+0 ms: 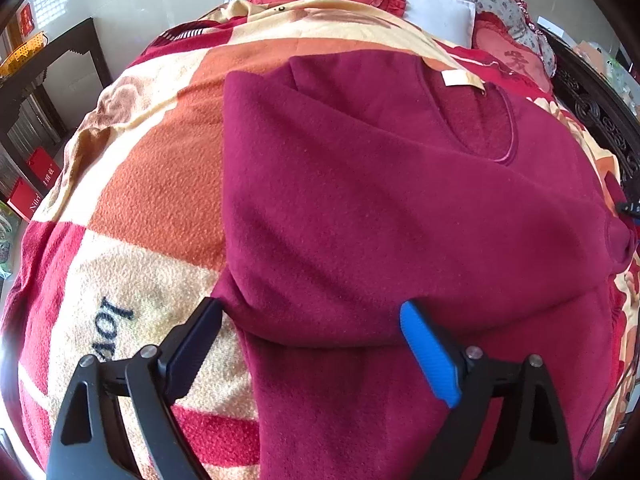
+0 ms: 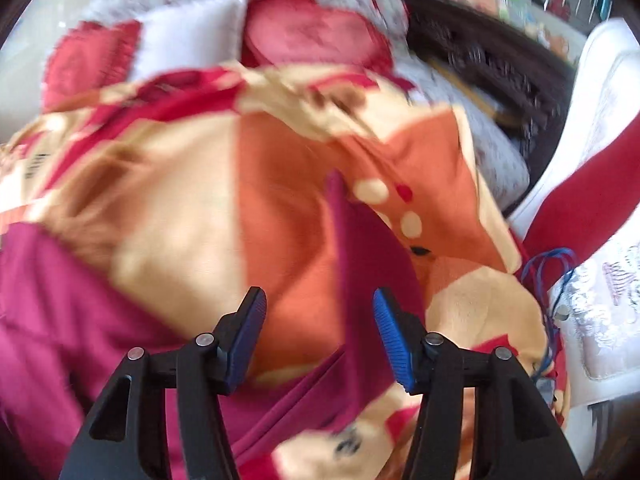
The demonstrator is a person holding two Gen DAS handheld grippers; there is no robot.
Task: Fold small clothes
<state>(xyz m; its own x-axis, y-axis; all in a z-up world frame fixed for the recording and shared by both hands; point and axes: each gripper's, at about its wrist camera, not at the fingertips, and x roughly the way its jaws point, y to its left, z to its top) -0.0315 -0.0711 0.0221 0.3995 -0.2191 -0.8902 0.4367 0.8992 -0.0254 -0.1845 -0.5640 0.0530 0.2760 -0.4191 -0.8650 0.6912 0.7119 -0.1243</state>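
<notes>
The top (image 1: 380,208) is seen just beyond the left claw (image 1: 310,312) — spread wide, empty; its long axis runs near-to-far. The right claw (image 2: 318,304), parted, grips nothing.

Black grippers (image 1: 312,312), blue finger pads (image 1: 430,356)

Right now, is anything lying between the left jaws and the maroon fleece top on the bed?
Nothing visible. The left gripper hangs open right over the folded lower edge of the maroon fleece top, which lies on the orange, cream and red checked blanket, with no other item on that edge.
</notes>
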